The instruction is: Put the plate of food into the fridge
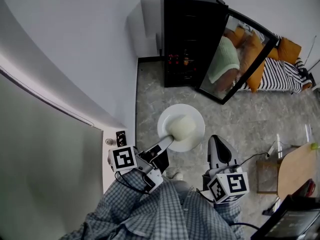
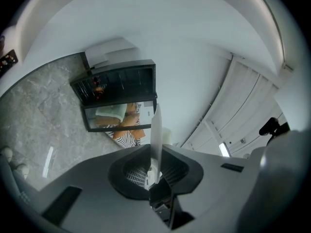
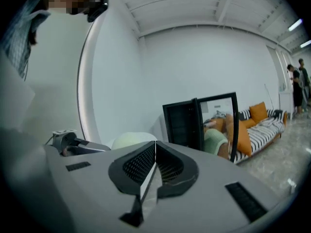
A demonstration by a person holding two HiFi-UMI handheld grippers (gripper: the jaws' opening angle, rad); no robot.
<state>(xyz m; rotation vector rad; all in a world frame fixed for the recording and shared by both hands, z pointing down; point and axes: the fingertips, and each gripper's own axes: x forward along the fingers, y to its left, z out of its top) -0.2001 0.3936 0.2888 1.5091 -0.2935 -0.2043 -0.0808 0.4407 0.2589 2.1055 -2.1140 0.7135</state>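
Held the white plate (image 1: 196,118) out over the floor by its near rim only, with the left gripper (image 1: 167,143) clamped on that thin edge and the right gripper (image 1: 218,143) closed on nothing just beside it. Judged it stiff, smooth and breakable, apt to tip in a one-edge pinch and slide the pale mound of food (image 1: 181,126), so best carried level. Saw bare stone floor (image 1: 150,84) ahead, a white wall (image 1: 90,49) close on the left, then the black fridge (image 1: 187,39) with its glass door (image 1: 240,59) swung open rightward.

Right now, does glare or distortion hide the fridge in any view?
Head view: fridge sharp, its open glass door mirrors the room. Left gripper view: strong fisheye bend, fridge small but clear. Right gripper view: evenly lit, fridge clear, corners dark.
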